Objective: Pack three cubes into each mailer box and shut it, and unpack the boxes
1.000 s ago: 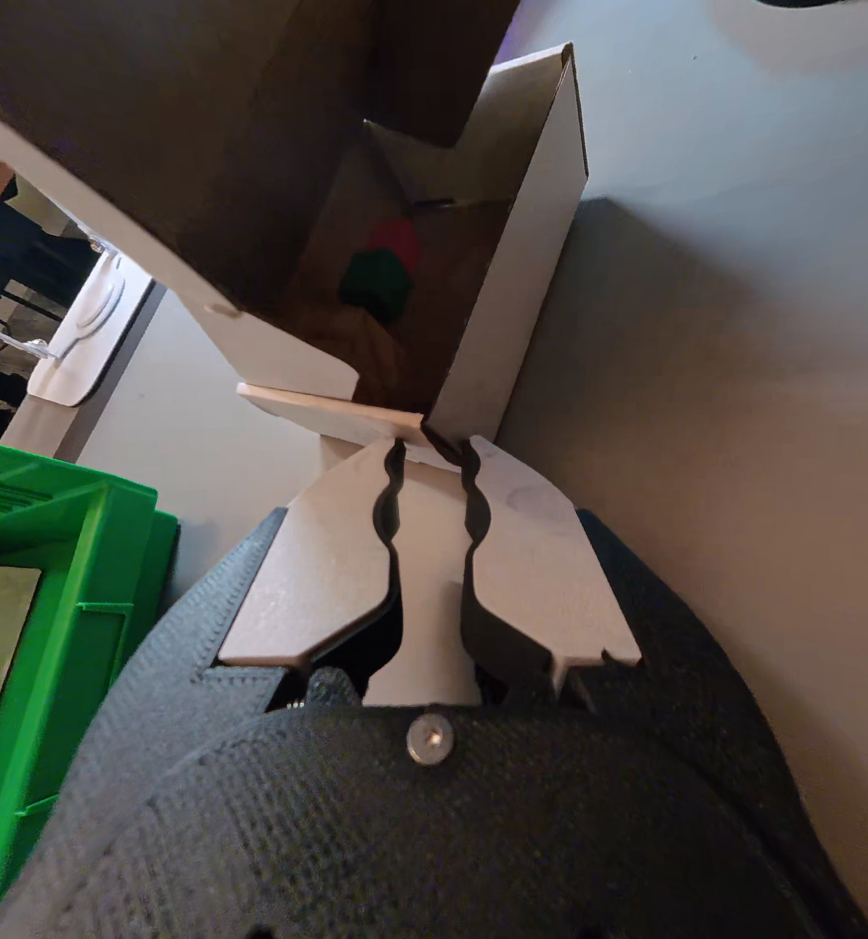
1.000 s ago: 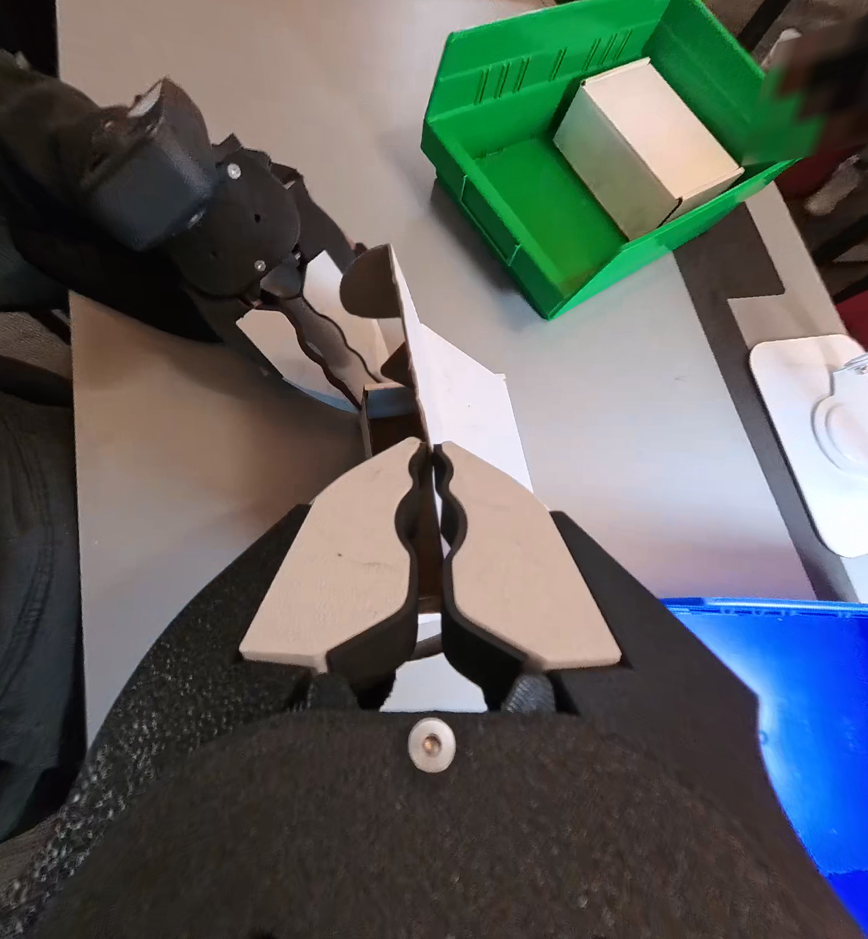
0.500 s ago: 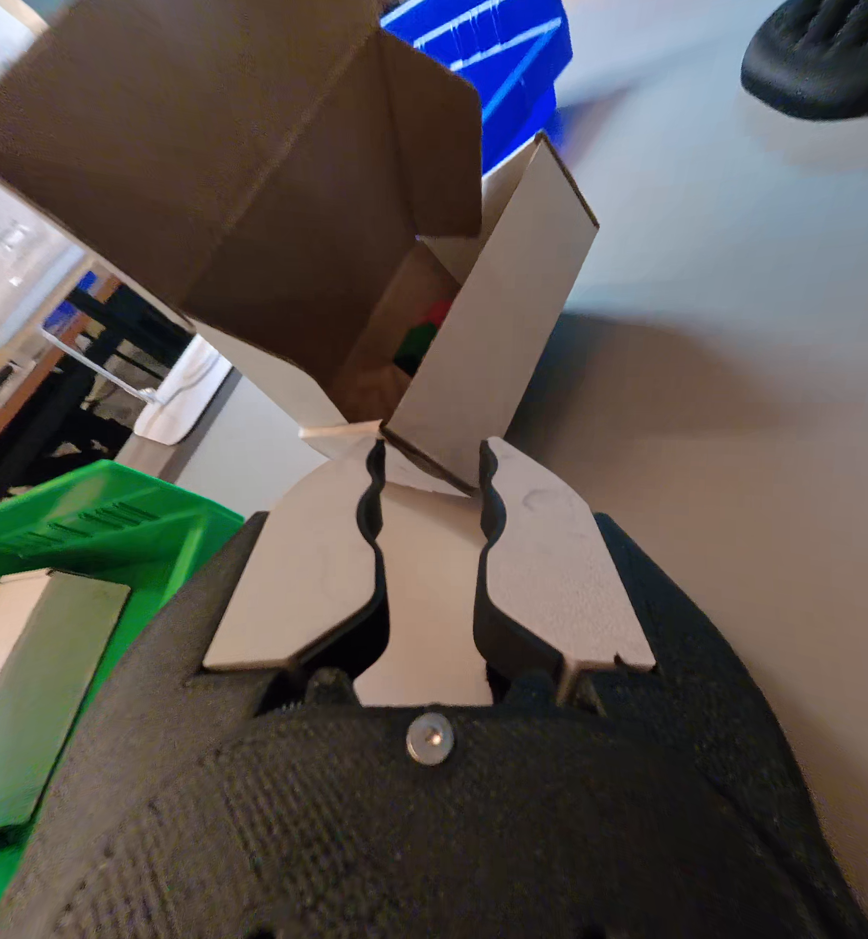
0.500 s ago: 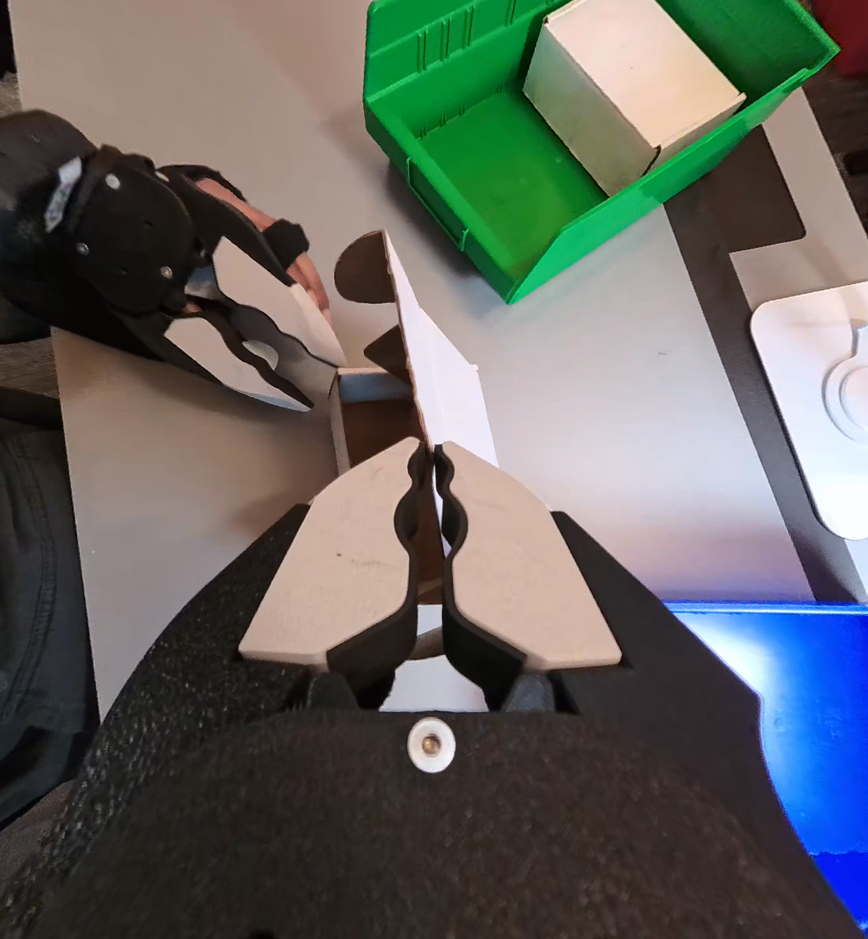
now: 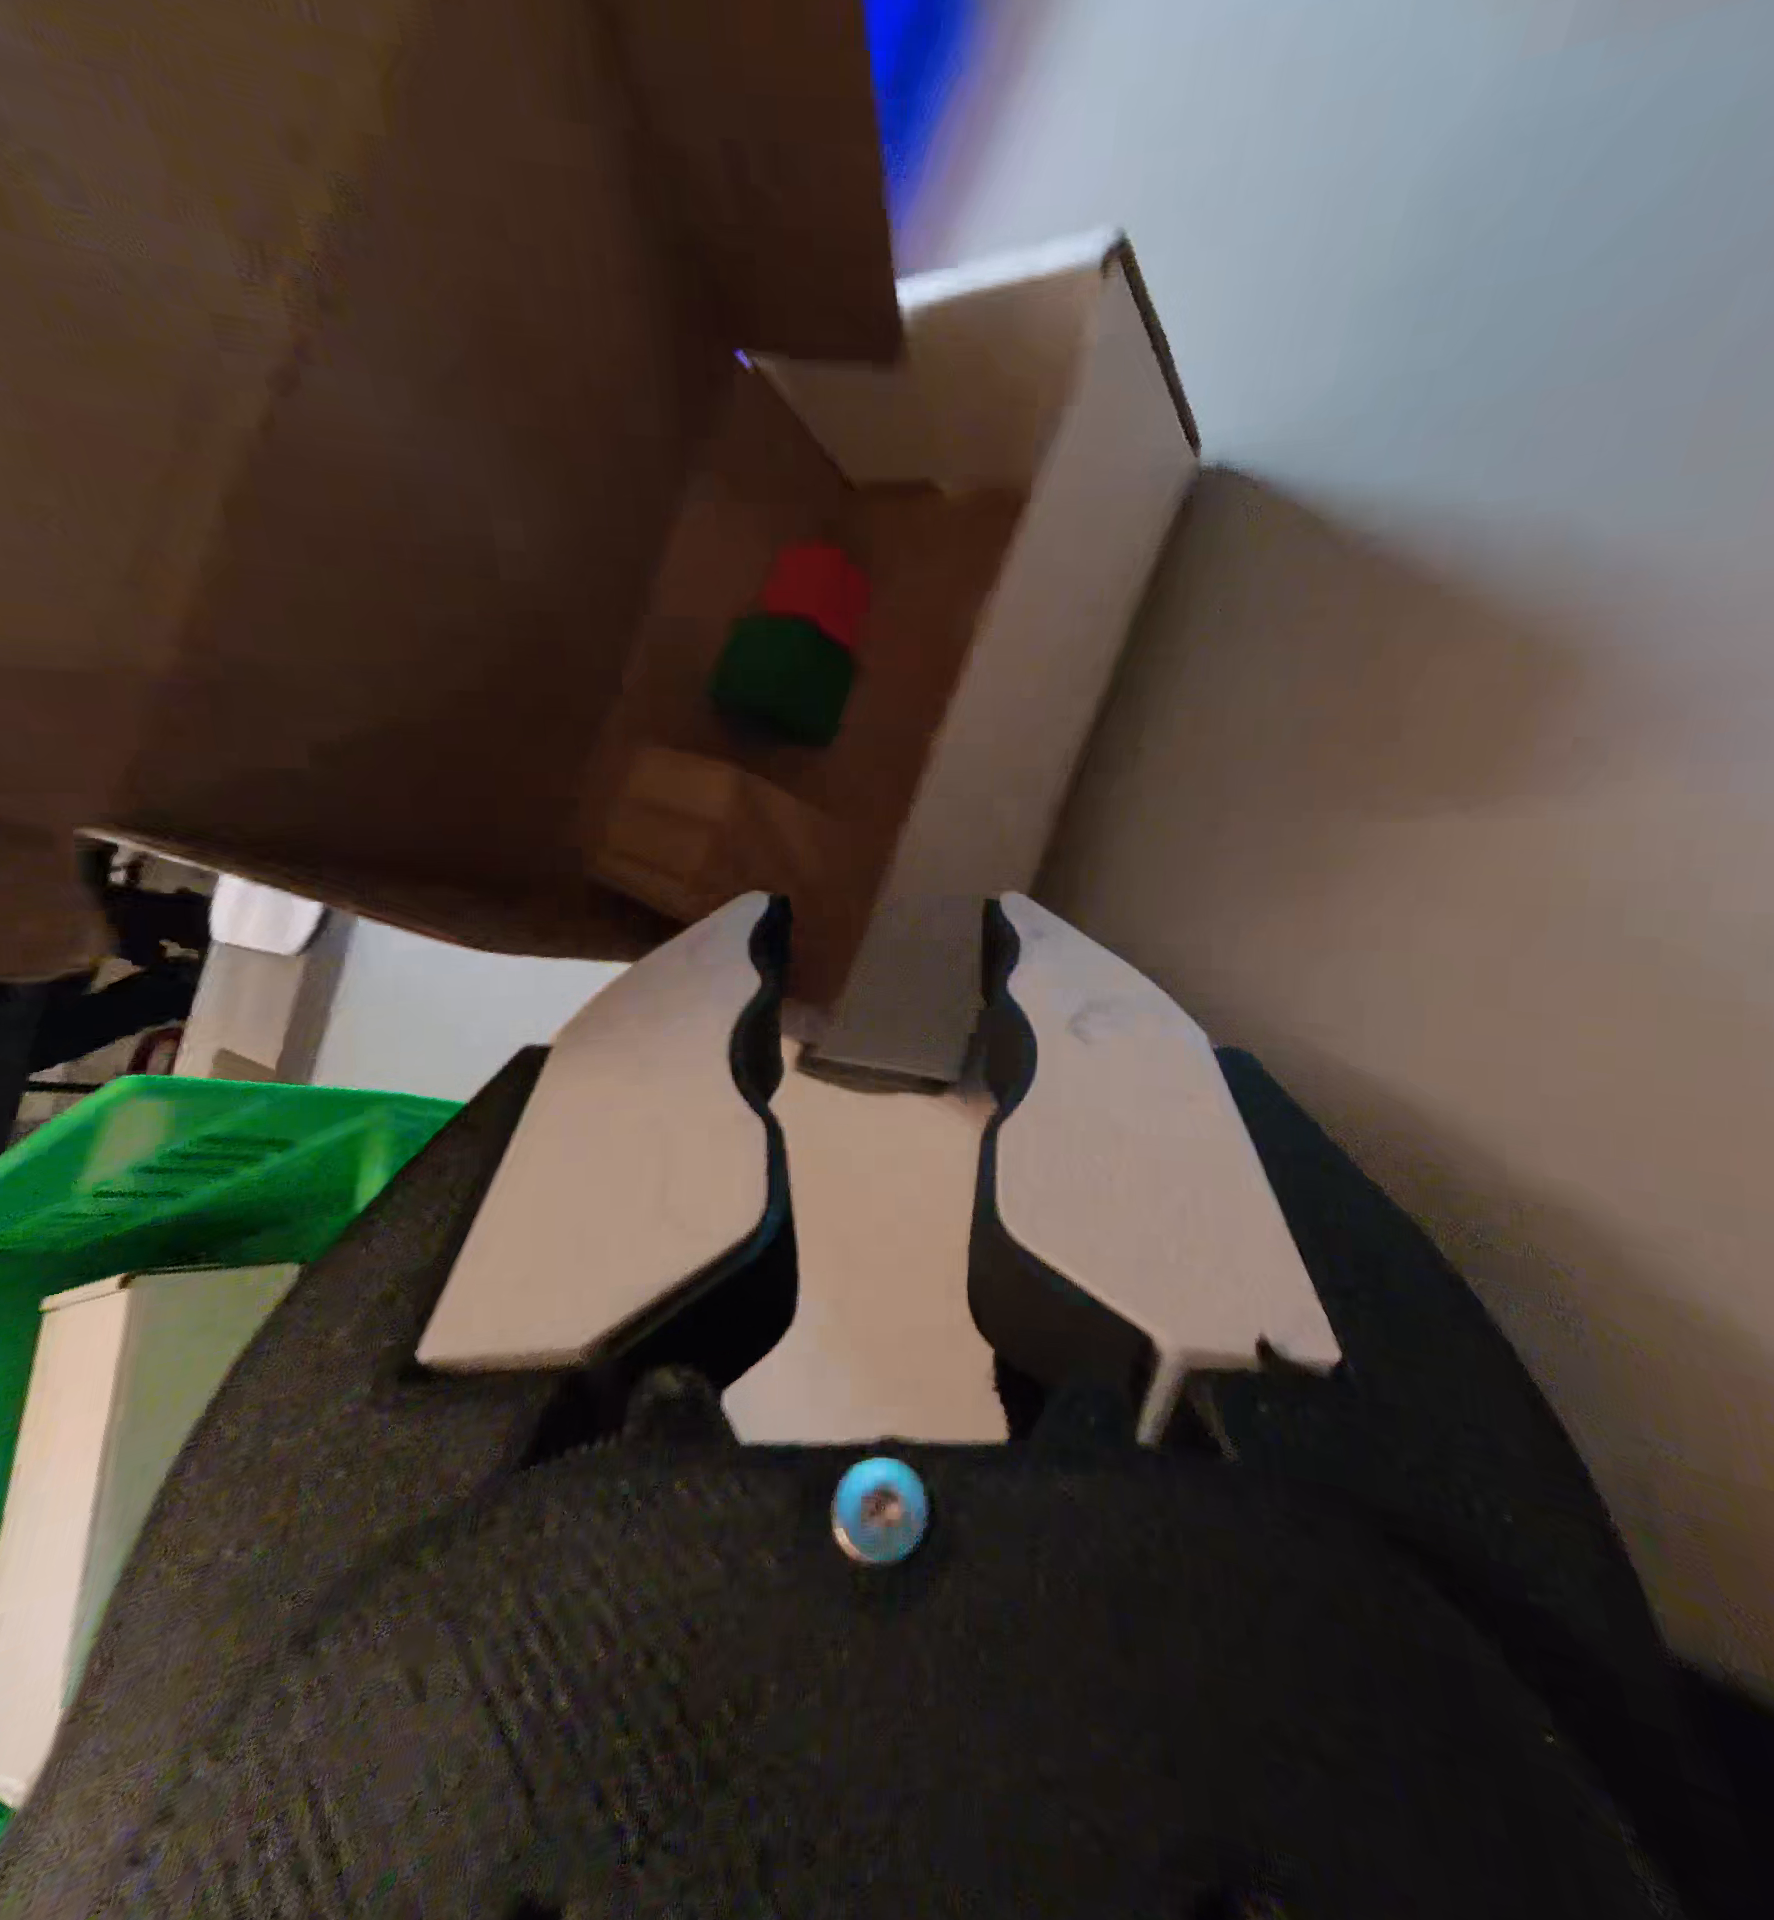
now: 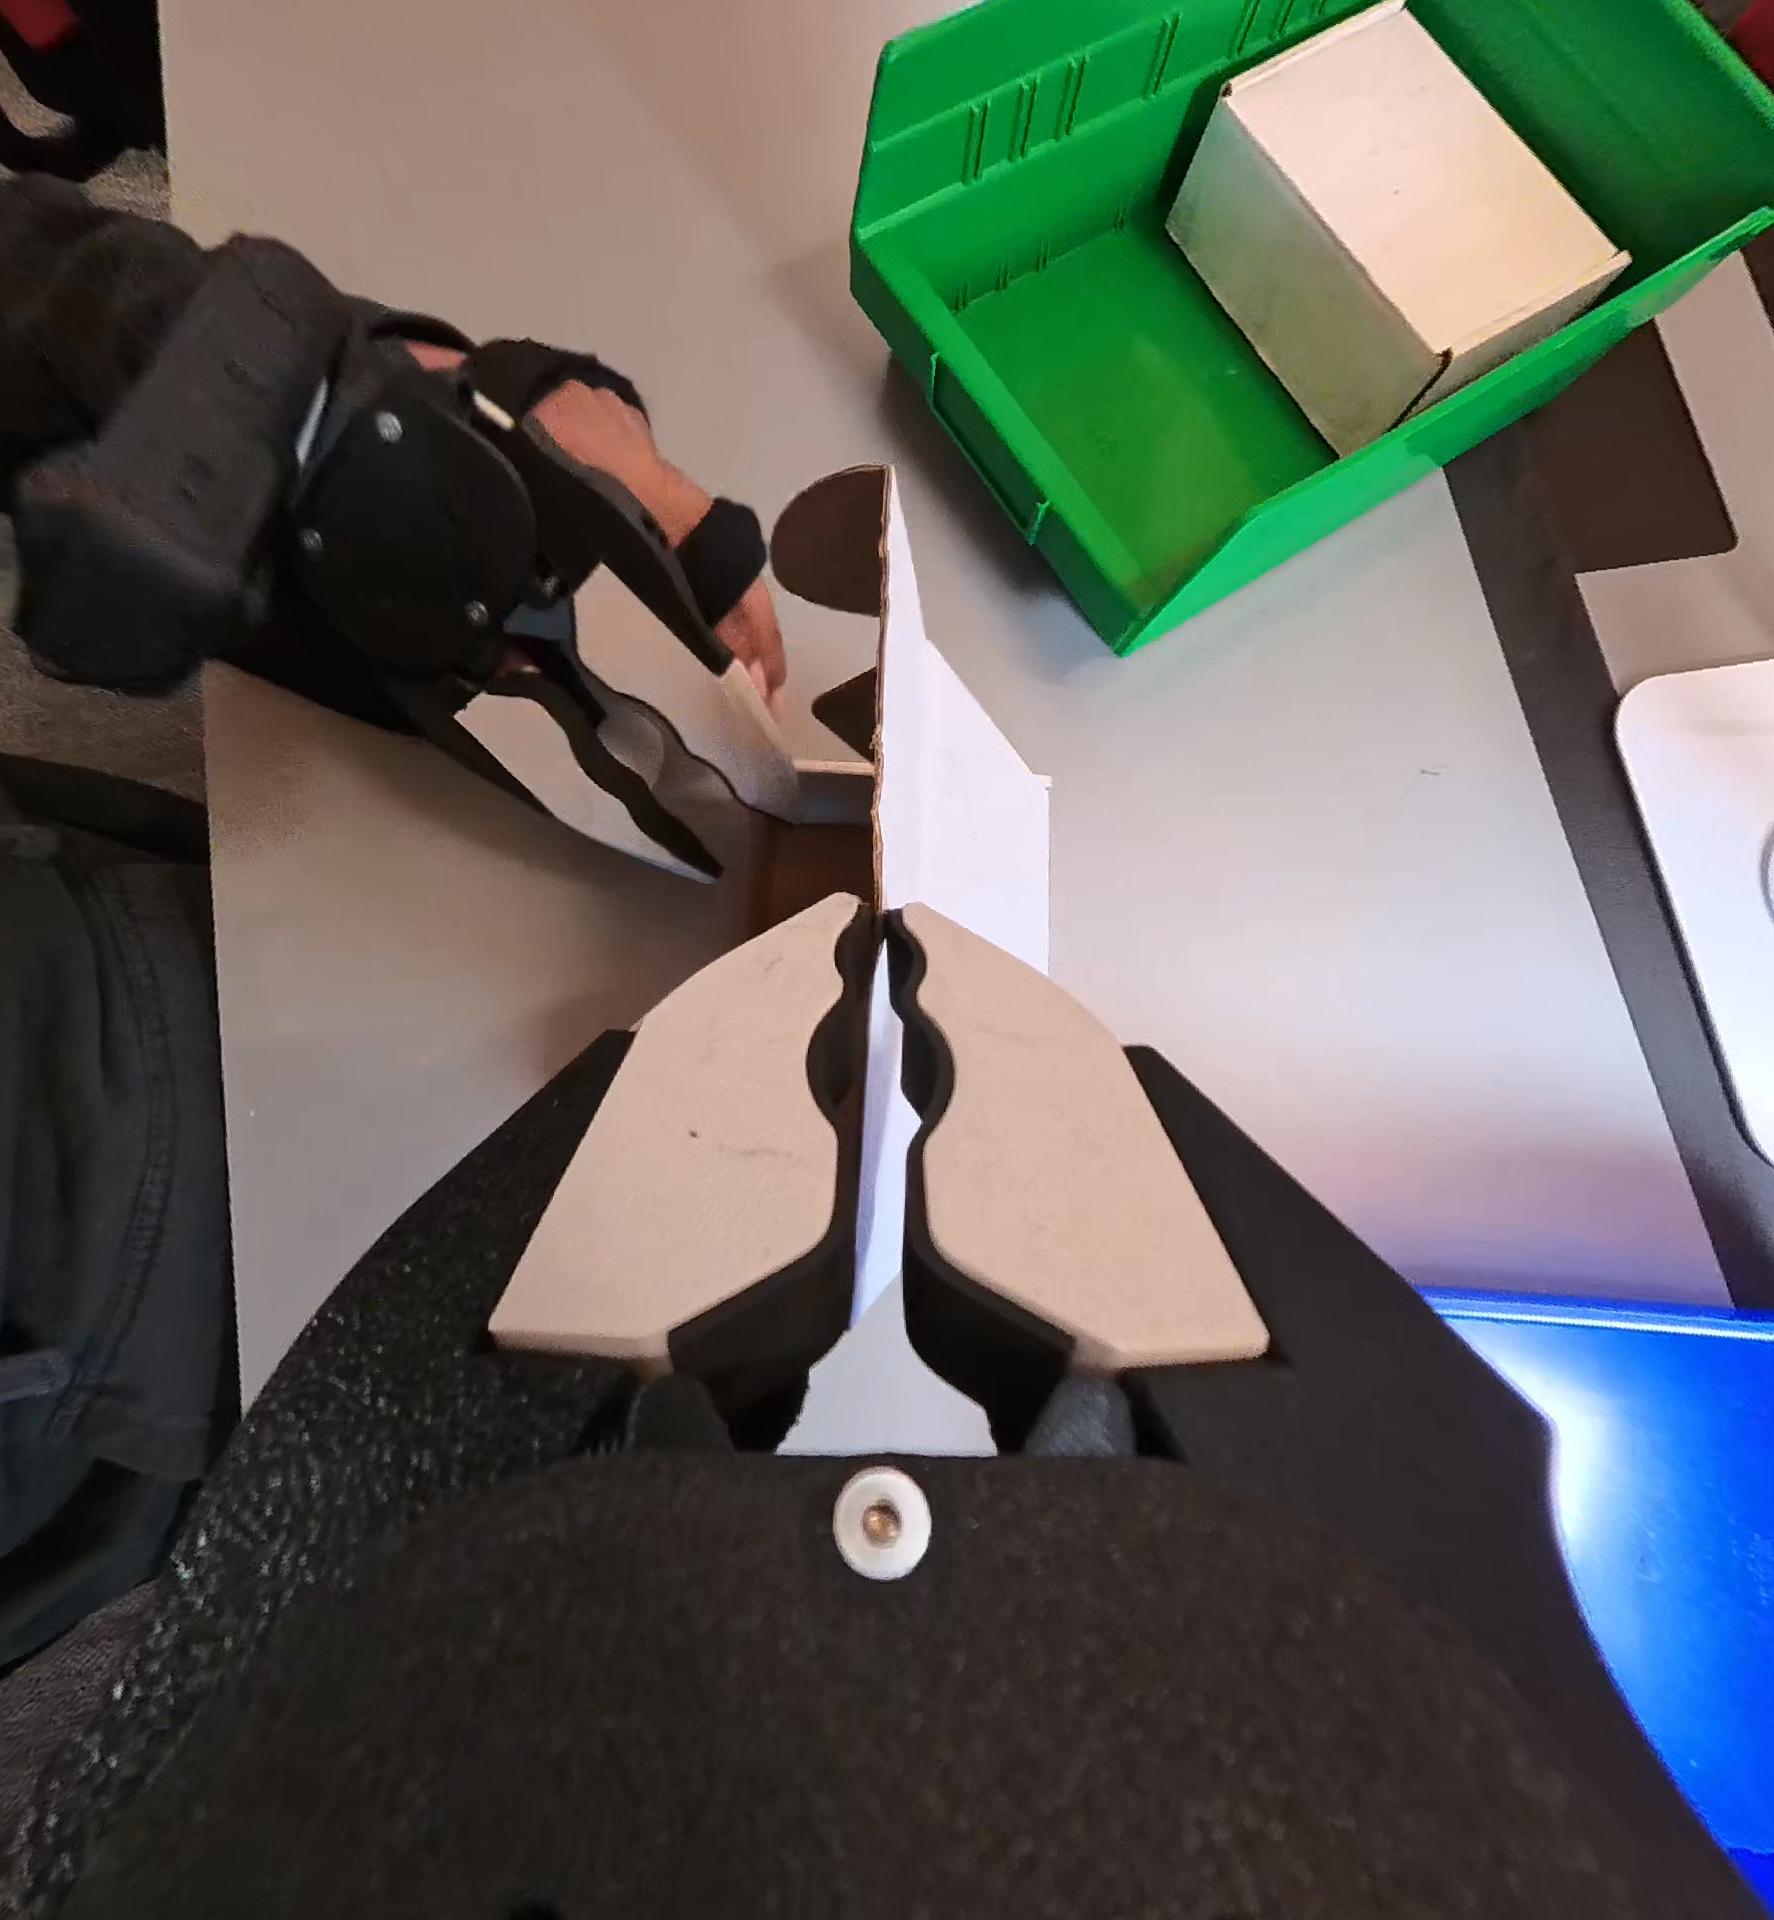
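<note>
A: Where is the mailer box (image 6: 966,821) at this moment?

B: It stands open on the grey table (image 6: 1278,935), in the middle of the right wrist view. Its lid (image 6: 888,707) is raised almost upright and shows only its thin edge there. The right gripper (image 6: 878,920) is clenched on this lid; the two pale fingers (image 6: 717,1122) press the cardboard from both sides, and the tool points toward 12 o'clock.

A: And the left gripper (image 5: 883,914)?

B: It is released, with a wide gap between its fingertips (image 5: 1028,925). The near corner of the box wall (image 5: 1028,665) sits in this gap, but I cannot tell if the fingers touch it. In the right wrist view it enters from 9 o'clock and is tilted down, its tips pointing to about 4 o'clock at the box. A person's hand (image 6: 654,488) in a black fingerless glove holds it.

A: What is inside the box?

B: In the left wrist view I see a red cube (image 5: 815,587) and a green cube (image 5: 784,675), touching each other on the brown floor of the box. A third, wood-coloured cube (image 5: 675,821) lies nearer to the gripper, but it is blurred.

A: What else is around?

B: A green bin (image 6: 1101,416) at 1 o'clock of the box, with a closed white box (image 6: 1382,229) in its far part. A blue bin (image 6: 1693,1558) lies at 4 o'clock.
</note>
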